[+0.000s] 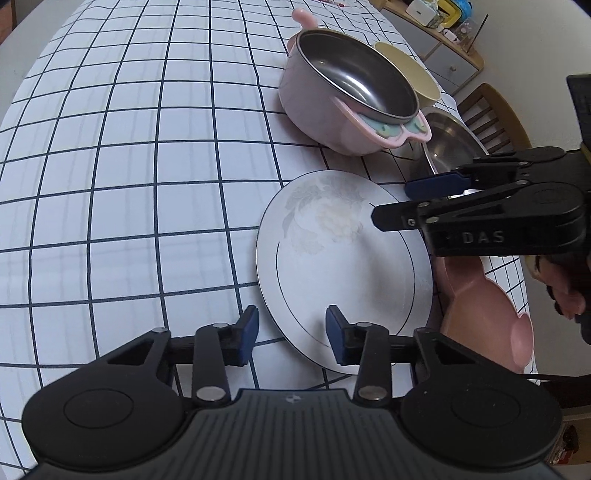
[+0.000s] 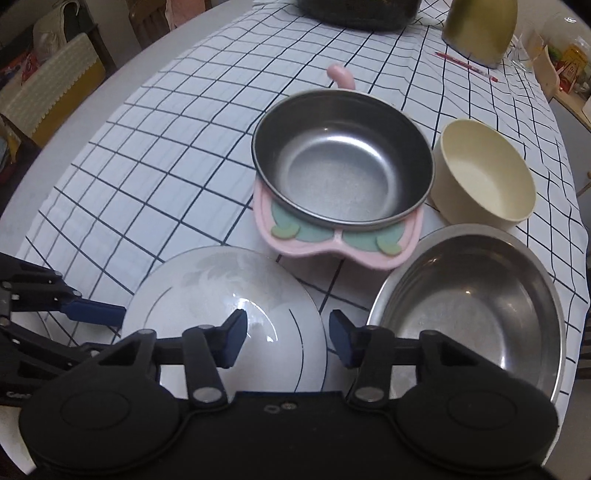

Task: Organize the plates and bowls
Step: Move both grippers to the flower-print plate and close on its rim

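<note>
A white plate [image 1: 347, 273] with a faint flower print lies on the checked tablecloth; it also shows in the right wrist view [image 2: 207, 295]. My left gripper [image 1: 291, 336] is open at the plate's near rim, one finger over it. My right gripper [image 2: 288, 336] is open and empty above the plate's right edge; it shows in the left wrist view [image 1: 391, 199]. A pink bowl with a steel liner [image 2: 343, 166] [image 1: 351, 96] stands behind. A cream bowl [image 2: 484, 177] [image 1: 410, 70] and a steel bowl [image 2: 472, 306] [image 1: 450, 140] are at the right.
A pink dish [image 1: 484, 310] lies partly under the plate's right side. A gold-coloured pot [image 2: 480, 26] and a dark container [image 2: 362, 11] stand at the table's far end. A chair [image 1: 491, 114] and a cabinet [image 1: 436, 44] lie beyond the table edge.
</note>
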